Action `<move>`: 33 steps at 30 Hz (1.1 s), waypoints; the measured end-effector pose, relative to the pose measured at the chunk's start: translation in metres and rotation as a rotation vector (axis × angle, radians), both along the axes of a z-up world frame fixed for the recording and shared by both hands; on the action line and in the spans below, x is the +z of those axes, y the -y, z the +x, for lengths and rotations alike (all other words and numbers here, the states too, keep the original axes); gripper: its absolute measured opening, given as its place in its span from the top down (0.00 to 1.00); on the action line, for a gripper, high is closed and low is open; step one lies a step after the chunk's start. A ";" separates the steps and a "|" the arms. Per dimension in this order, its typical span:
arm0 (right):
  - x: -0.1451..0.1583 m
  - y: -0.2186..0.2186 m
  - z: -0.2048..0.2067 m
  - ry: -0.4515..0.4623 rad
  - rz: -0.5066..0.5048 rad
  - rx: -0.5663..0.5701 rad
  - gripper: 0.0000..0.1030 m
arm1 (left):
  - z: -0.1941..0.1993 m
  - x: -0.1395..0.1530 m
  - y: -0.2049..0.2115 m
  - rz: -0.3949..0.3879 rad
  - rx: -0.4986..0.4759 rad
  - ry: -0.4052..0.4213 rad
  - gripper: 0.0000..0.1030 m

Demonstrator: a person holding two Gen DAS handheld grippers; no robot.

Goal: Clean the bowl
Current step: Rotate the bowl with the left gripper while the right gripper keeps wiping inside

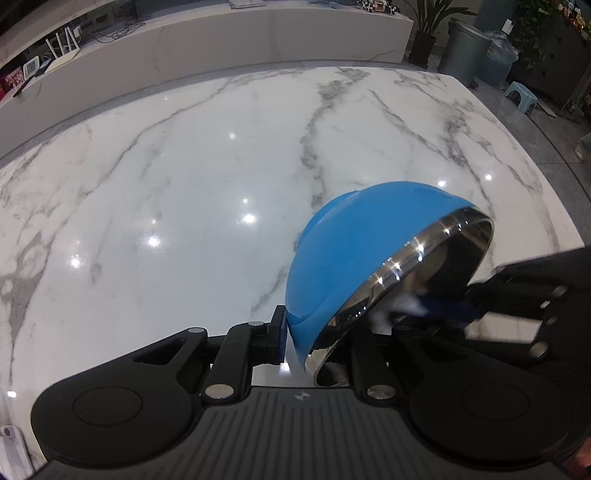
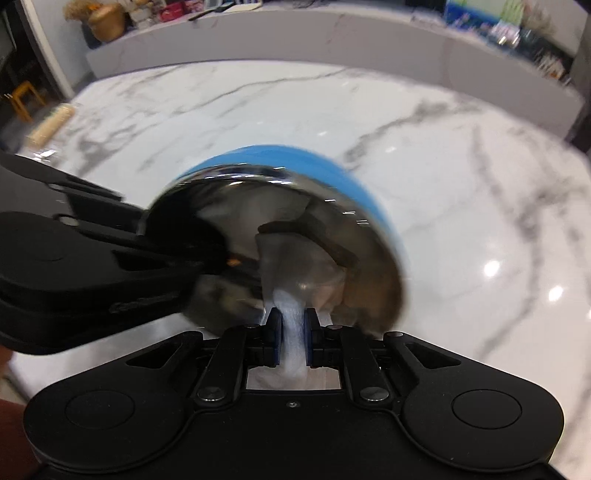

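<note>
The bowl [image 1: 343,266] is blue outside and shiny steel inside. My left gripper [image 1: 314,343] is shut on its rim and holds it tilted above the marble table [image 1: 184,166], opening turned to the right. My right gripper [image 2: 291,332] is shut on a white cloth [image 2: 291,343] and pushes it into the bowl's steel inside [image 2: 295,251]. In the left wrist view the right gripper [image 1: 454,306] reaches into the bowl from the right with the cloth [image 1: 402,302]. In the right wrist view the left gripper [image 2: 207,254] holds the bowl's left rim. The right wrist view is motion-blurred.
A white marble counter ledge [image 1: 221,48] runs behind the table. A grey bin [image 1: 465,48], a potted plant [image 1: 428,33] and a small stool [image 1: 521,96] stand at the far right. A pale roll [image 2: 51,125] lies at the table's far left edge.
</note>
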State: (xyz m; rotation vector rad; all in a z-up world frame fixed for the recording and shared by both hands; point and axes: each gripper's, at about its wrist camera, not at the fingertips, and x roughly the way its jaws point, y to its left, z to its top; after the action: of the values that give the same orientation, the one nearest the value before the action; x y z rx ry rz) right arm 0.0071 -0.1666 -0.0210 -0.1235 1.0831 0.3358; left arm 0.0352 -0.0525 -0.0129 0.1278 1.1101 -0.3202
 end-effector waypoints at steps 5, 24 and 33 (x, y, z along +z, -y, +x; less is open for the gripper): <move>-0.001 0.005 0.001 0.013 -0.002 -0.020 0.91 | 0.001 0.000 0.000 -0.003 0.004 0.004 0.88; -0.003 0.005 0.002 -0.041 0.077 -0.002 0.90 | 0.001 0.000 0.002 -0.032 0.002 0.001 0.90; -0.006 -0.003 0.000 -0.079 0.115 0.035 0.91 | -0.004 0.004 0.006 0.013 -0.024 0.027 0.90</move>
State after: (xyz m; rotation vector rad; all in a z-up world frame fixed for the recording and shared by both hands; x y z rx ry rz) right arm 0.0072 -0.1641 -0.0272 -0.0273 1.1384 0.4367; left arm 0.0315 -0.0582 -0.0085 0.1570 1.0844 -0.3320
